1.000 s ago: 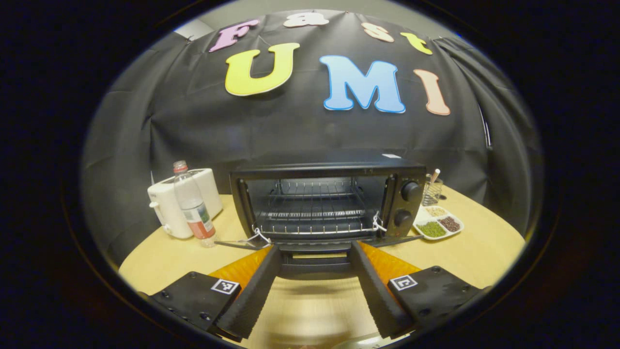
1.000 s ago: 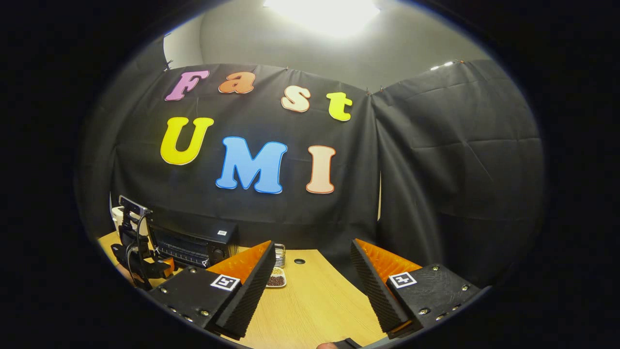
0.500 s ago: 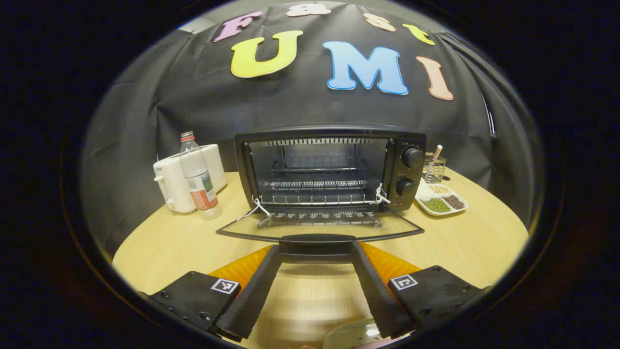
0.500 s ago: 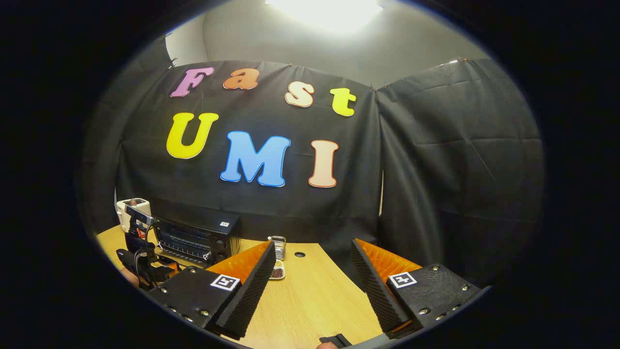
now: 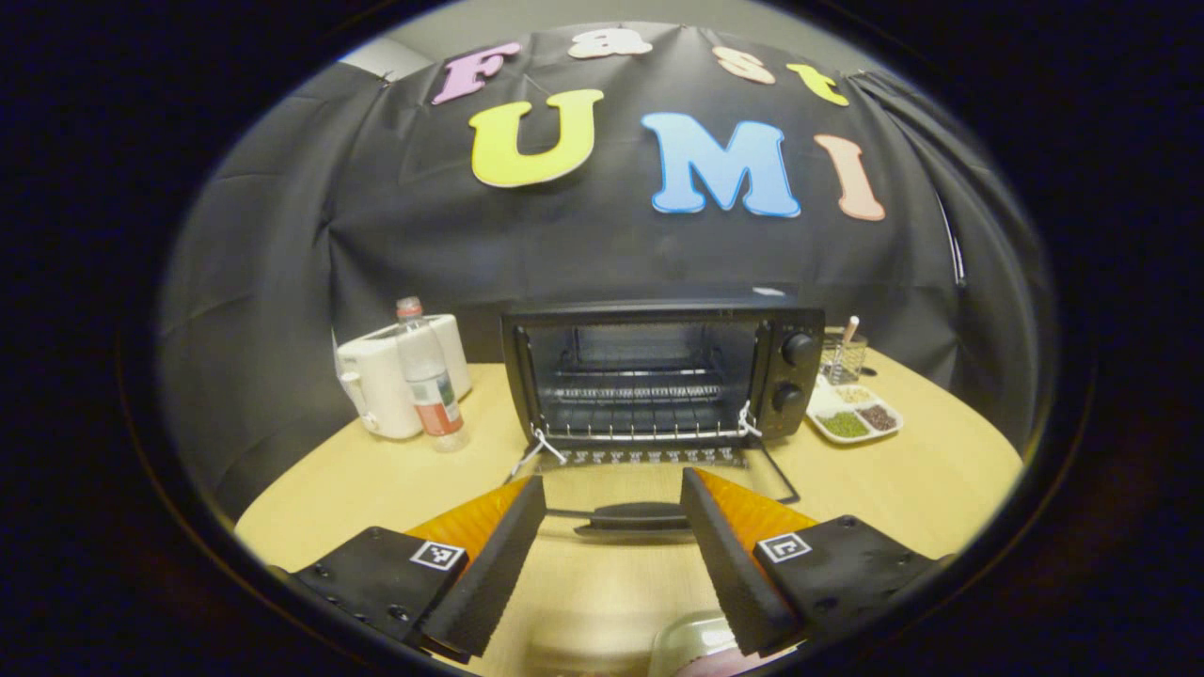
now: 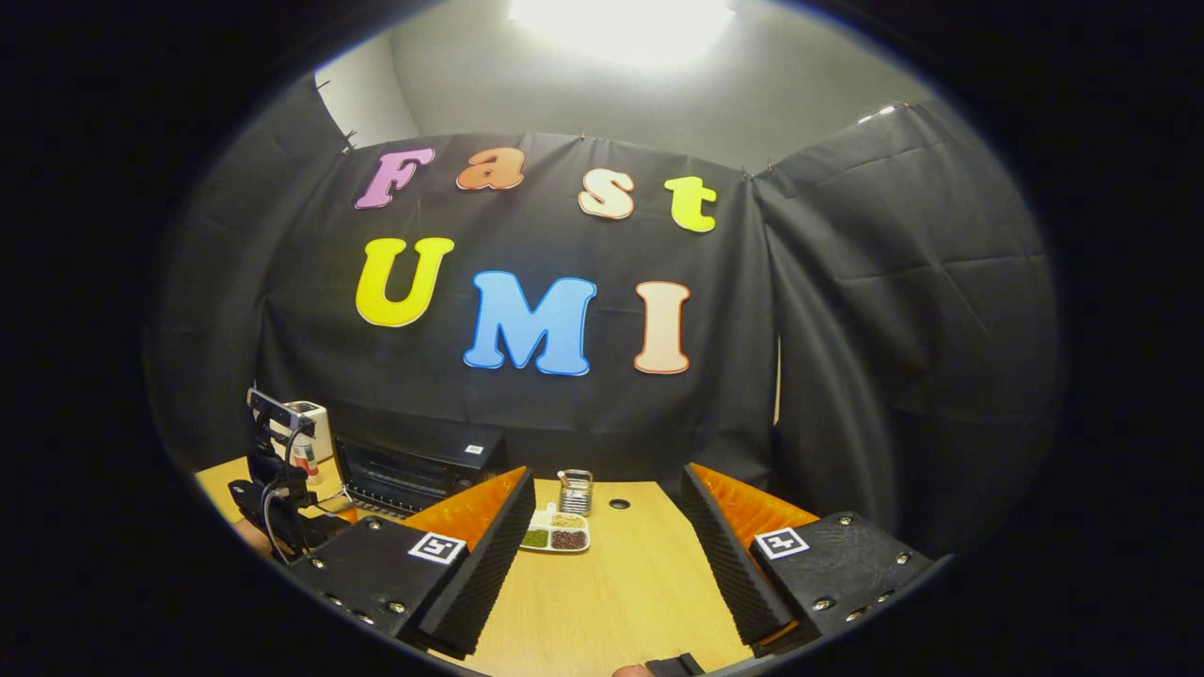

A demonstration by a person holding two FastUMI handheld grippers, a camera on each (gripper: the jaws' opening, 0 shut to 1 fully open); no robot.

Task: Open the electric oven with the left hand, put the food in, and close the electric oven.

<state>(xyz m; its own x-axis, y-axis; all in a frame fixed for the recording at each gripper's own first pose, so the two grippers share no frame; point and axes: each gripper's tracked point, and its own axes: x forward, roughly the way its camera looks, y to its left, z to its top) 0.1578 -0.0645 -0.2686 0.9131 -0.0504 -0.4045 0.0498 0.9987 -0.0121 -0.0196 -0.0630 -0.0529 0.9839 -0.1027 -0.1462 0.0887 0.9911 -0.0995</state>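
- The electric oven (image 5: 663,374) stands toward the far edge of the wooden table (image 5: 376,480), its glass door (image 5: 649,475) dropped flat toward the near edge, wire rack (image 5: 635,393) bare inside.
- Left gripper (image 5: 611,555) hovers just short of the door handle (image 5: 635,515), fingers spread apart, nothing between them; the handle sits in the gap past the tips, and I cannot tell whether it touches them.
- Two knobs (image 5: 795,350) are stacked on the oven's right-hand panel.
- Left of the oven: a white appliance (image 5: 381,376) with a plastic bottle (image 5: 428,390) upright in front of it.
- Right of the oven, toward the table's right edge: a divided tray of beans (image 5: 856,420), with a mesh cup (image 5: 840,355) behind it.
- At the near edge, under the left gripper's right-hand finger, a pale rounded dish (image 5: 691,639) peeks in — what it holds is too blurred to tell.
- Right gripper (image 6: 607,564) hangs over the table's right part, tongs wide apart and empty.
- From there the left gripper shows again in front of the oven.
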